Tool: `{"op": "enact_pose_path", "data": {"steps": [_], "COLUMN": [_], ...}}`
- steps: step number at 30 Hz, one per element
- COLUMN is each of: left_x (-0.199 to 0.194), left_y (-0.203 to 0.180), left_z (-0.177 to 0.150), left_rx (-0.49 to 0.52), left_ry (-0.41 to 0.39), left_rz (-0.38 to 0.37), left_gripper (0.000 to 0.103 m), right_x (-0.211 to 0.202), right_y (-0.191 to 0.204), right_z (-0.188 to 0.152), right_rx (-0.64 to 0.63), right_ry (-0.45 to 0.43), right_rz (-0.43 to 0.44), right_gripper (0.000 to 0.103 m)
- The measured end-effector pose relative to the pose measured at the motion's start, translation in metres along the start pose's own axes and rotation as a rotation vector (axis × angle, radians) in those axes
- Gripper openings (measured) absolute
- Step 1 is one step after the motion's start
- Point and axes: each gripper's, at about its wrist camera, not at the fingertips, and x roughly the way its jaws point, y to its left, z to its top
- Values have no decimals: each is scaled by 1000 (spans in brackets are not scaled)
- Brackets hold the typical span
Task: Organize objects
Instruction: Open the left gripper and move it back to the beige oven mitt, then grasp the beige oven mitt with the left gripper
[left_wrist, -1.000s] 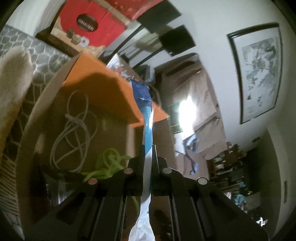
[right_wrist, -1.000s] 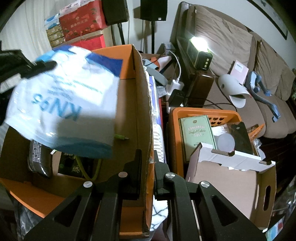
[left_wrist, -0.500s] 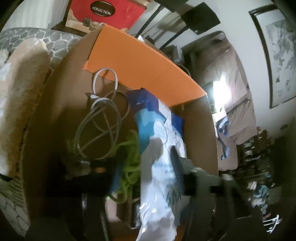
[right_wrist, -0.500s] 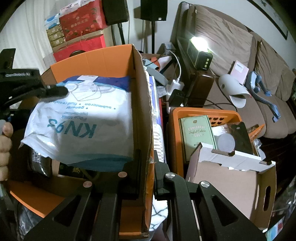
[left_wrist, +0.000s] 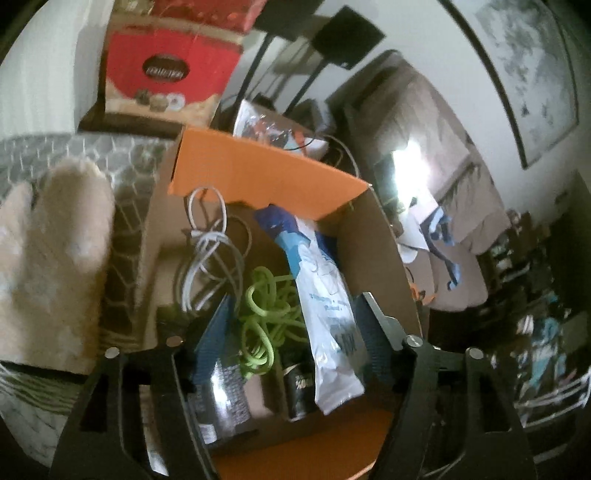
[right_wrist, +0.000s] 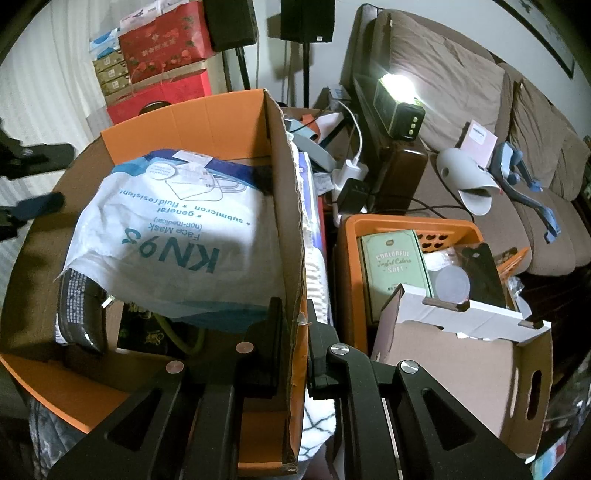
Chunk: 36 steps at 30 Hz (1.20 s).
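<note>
A white and blue KN95 face mask pack (right_wrist: 177, 229) lies inside the orange-flapped cardboard box (right_wrist: 207, 122), leaning on its right wall. In the left wrist view the pack (left_wrist: 325, 295) rests beside a green cord (left_wrist: 266, 317) and a grey cable (left_wrist: 210, 254). My left gripper (left_wrist: 295, 325) is open and empty above the box. My right gripper (right_wrist: 295, 314) is shut on the box's right wall (right_wrist: 291, 229).
An orange basket (right_wrist: 406, 225) with a green carton (right_wrist: 395, 266) stands right of the box, a white-edged cardboard box (right_wrist: 461, 354) in front of it. A sofa (right_wrist: 461, 92) is behind. Red boxes (right_wrist: 162, 48) are stacked at the back left.
My left gripper carried the mask pack down into the box, opened and let it go, then drew back. My right gripper has kept its hold on the box wall.
</note>
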Motion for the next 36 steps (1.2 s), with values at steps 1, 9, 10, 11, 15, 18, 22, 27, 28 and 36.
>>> {"op": "enact_pose_path", "data": {"steps": [1, 9, 10, 11, 15, 18, 22, 27, 28, 36], "left_x": [-6, -50, -56, -61, -76, -85, -98, -107, -107, -96], "left_y": [0, 16, 21, 26, 52, 71, 96, 139, 148, 201], "left_z": [1, 5, 5, 6, 8, 11, 17, 25, 26, 26], "left_rx": [11, 110, 114, 112, 83, 58, 24, -36, -43, -103], "left_ry": [-3, -46, -56, -68, -99, -114, -139, -137, -131, -68], "left_rz": [-1, 58, 75, 92, 138, 155, 172, 215, 229, 282], "left_gripper": [66, 72, 73, 74, 79, 81, 87, 87, 87, 87], "right_x": [0, 0, 0, 0, 0, 0, 0, 0, 0, 0], "right_y": [0, 0, 0, -1, 0, 0, 0, 0, 0, 0], "right_z": [0, 0, 0, 0, 0, 0, 0, 0, 0, 0], "right_rx": [1, 0, 1, 1, 1, 1, 1, 1, 1, 0], "right_ry": [0, 0, 0, 0, 0, 1, 0, 0, 0, 1], "right_rz": [0, -1, -1, -1, 0, 0, 0, 0, 0, -1], "right_gripper": [9, 9, 9, 9, 9, 9, 9, 9, 9, 9]}}
